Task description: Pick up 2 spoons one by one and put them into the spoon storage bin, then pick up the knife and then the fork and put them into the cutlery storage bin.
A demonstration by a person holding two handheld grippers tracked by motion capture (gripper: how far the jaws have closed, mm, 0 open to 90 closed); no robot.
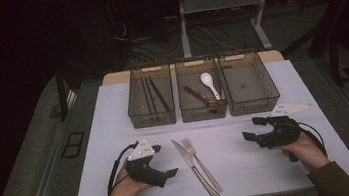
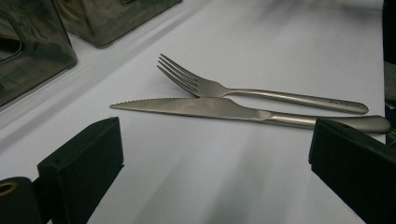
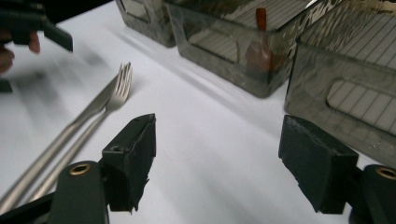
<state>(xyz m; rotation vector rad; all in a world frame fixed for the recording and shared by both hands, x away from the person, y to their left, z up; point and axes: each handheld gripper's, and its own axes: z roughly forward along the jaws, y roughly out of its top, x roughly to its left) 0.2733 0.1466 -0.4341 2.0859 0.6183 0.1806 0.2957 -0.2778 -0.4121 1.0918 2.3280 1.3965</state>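
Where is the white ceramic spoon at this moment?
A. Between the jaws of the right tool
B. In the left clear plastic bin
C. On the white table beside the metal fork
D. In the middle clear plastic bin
D: in the high view the white ceramic spoon lies inside the middle clear plastic bin, next to a reddish-brown spoon.

Left tool jaws wide apart, low, right tool jaws apart, both hand-held
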